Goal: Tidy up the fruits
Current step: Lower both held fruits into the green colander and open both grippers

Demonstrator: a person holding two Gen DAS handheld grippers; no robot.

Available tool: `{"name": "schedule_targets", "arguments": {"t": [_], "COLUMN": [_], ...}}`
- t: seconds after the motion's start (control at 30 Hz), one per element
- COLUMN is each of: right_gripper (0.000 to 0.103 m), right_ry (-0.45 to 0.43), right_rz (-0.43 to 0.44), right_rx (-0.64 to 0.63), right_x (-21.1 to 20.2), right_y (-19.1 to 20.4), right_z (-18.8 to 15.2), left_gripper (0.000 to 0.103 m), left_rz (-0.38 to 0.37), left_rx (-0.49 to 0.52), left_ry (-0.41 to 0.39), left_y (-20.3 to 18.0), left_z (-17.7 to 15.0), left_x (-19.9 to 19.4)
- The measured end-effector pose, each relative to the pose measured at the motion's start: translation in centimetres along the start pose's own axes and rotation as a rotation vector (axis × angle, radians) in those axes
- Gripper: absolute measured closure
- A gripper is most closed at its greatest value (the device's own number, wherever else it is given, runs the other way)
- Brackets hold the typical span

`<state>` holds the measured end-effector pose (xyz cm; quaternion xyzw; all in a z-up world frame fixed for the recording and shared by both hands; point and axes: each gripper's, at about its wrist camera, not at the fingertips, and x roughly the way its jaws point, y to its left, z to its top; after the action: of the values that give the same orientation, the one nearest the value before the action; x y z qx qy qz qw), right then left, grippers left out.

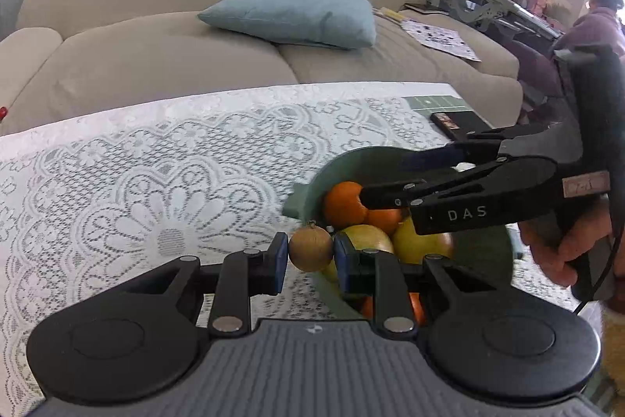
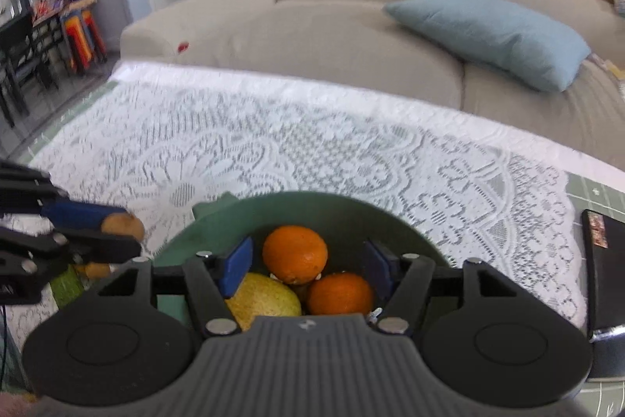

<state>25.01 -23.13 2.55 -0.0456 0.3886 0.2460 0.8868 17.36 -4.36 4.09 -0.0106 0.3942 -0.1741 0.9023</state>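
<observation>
Over the bowl (image 1: 312, 178) on the lace tabletop (image 1: 156, 182): left tool (image 1: 310, 255) clamped on a small brown fruit (image 1: 310, 248), pads on its sides, held clear of the rim. Right tool (image 2: 308, 264) jaws apart, nothing between the pads, hovering above oranges (image 2: 295, 253) and a yellow fruit (image 2: 263, 301) in the bowl. Fruit looks light, firm, round, likely slippery; grip across the widest part, gently, so it doesn't pop out.
</observation>
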Motion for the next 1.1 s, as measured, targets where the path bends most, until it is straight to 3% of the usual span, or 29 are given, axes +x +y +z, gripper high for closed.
{"name": "schedule_targets", "arguments": {"t": [0.13,0.3,0.43,0.73,0.87,1.1], "right_gripper": [0.023,0.022,0.022,0.021,0.016,0.016], "right_ry": [-0.087,-0.116,-0.138,-0.139,-0.143,-0.123], "right_rz": [-0.014,-0.012,-0.009,-0.049,-0.057,-0.063], "right_rx": [0.101,0.200,0.205,0.145,0.139,0.147], "right_x": [-2.2,-3.2,-3.1,-2.8,-3.0,-2.6], "right_y": [-0.4,-0.8,-0.5,-0.4,-0.3,-0.3], "right_z": [-1.6,-3.3,-4.0,-4.7,-4.8,-4.9], "left_gripper": [0.075,0.075,0.075,0.075,0.075,0.074], "left_rz": [-0.033,-0.053,-0.080,-0.014,-0.018,-0.012], "left_rx": [0.022,0.060,0.078,0.130,0.117,0.123], "left_ry": [0.001,0.011,0.036,0.060,0.073,0.073], "left_y": [-1.4,-3.6,-5.1,-7.3,-7.2,-7.6], "left_z": [0.0,-0.4,-0.6,-1.3,-1.3,-1.5], "left_x": [0.2,1.3,2.7,4.8,5.5,5.3]}}
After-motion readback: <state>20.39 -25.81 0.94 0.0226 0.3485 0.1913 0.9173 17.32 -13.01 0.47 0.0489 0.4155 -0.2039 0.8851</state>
